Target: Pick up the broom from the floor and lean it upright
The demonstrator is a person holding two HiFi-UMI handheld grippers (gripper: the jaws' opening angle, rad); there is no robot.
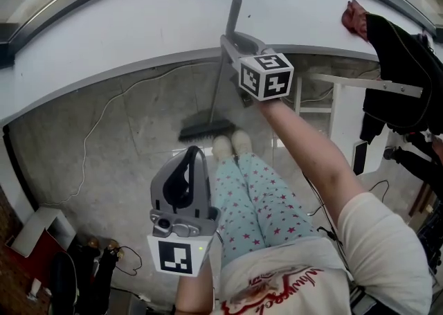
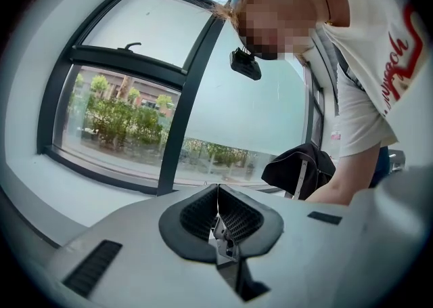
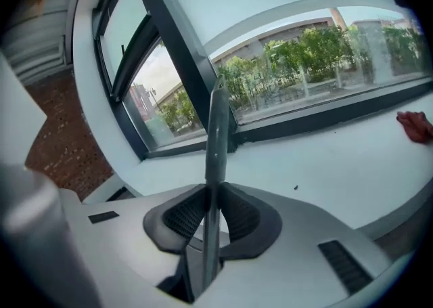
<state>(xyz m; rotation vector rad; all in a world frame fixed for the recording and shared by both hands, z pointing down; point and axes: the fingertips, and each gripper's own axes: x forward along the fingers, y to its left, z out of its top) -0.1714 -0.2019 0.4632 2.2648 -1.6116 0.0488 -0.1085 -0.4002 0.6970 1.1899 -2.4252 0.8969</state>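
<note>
The broom (image 1: 217, 84) stands nearly upright. Its dark brush head (image 1: 206, 129) rests on the concrete floor just ahead of the person's feet, and its grey handle top reaches over the white window ledge. My right gripper (image 1: 230, 38) is shut on the handle high up. In the right gripper view the handle (image 3: 216, 130) runs straight up between the pads of that gripper (image 3: 210, 198), which press on it from both sides. My left gripper (image 1: 191, 153) hangs lower, above the person's legs, with its jaws shut and nothing between them. Its pads (image 2: 217, 200) meet along a thin line in the left gripper view.
A broad white window ledge (image 1: 138, 23) curves along the far side, with a red cloth (image 1: 354, 17) on it at the right. A black jacket (image 1: 405, 64) hangs over a white frame at the right. A thin cable (image 1: 97, 133) crosses the floor; a red box (image 1: 34, 251) sits lower left.
</note>
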